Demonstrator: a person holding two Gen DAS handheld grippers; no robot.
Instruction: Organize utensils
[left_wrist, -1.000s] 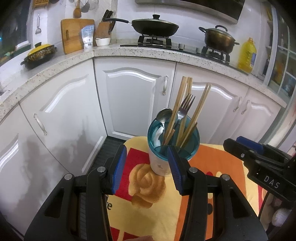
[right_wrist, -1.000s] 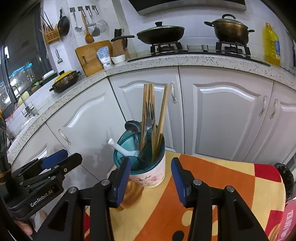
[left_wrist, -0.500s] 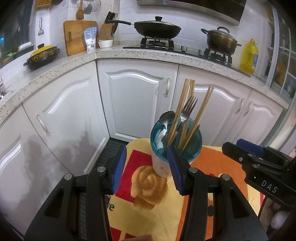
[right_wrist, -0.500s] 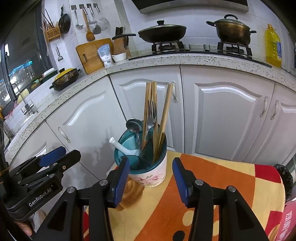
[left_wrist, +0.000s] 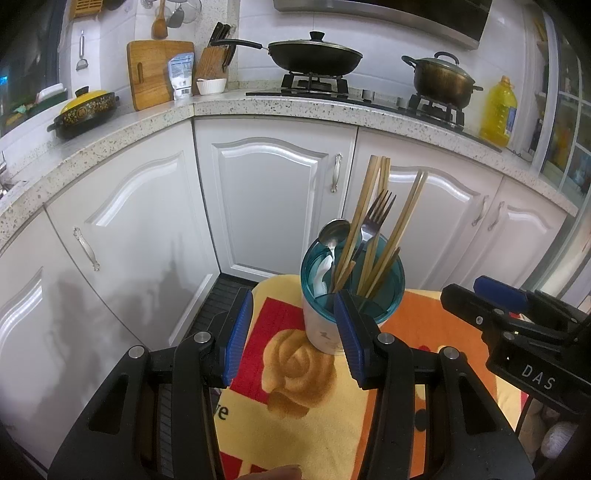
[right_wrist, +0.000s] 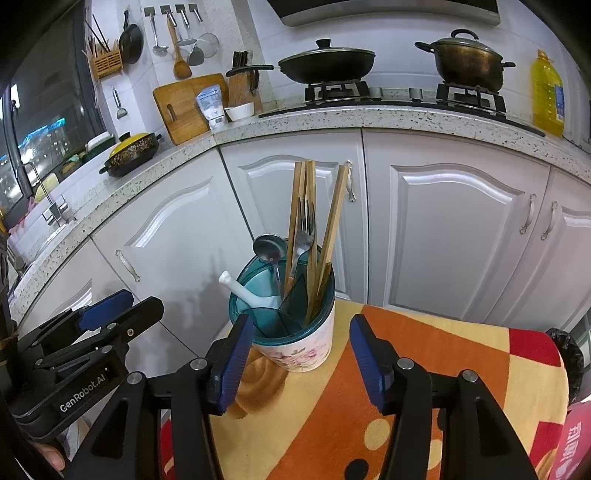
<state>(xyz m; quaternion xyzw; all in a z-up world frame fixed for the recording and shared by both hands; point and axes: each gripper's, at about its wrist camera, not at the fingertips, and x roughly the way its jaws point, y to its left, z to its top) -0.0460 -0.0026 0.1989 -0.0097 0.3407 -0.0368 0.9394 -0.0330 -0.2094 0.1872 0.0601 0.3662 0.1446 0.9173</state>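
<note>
The utensil holder (left_wrist: 351, 295), a white floral cup with a teal divided insert, stands upright on the tabletop (right_wrist: 424, 369), which is covered by a cloth (left_wrist: 295, 406) patterned in yellow, orange and red. The holder sits near the cloth's far edge, in front of the white kitchen cabinets (right_wrist: 443, 229). It contains wooden chopsticks (right_wrist: 306, 229), a metal fork (right_wrist: 303, 229), a metal spoon (right_wrist: 269, 248) and a white ceramic spoon (right_wrist: 243, 290) whose handle leans out over the rim toward the left. The chopsticks and fork stand in one section of the insert; the ceramic spoon lies in another. The left gripper (left_wrist: 291, 332) is positioned near the holder, its blue-padded fingers (left_wrist: 236, 332) spread apart and holding nothing; in the left wrist view its right finger overlaps the holder's lower rim, and contact cannot be determined. The right gripper (right_wrist: 301, 363) is likewise positioned with fingers (right_wrist: 365, 358) spread wide and empty, the holder appearing between them and slightly beyond their tips. Each gripper is visible in the other's view, to either side of the holder. Behind, the counter (right_wrist: 332, 122) carries a black pan (right_wrist: 327, 66), a bronze pot (right_wrist: 467, 61), a cutting board (right_wrist: 188, 107) and a yellow oil bottle (right_wrist: 546, 96).
</note>
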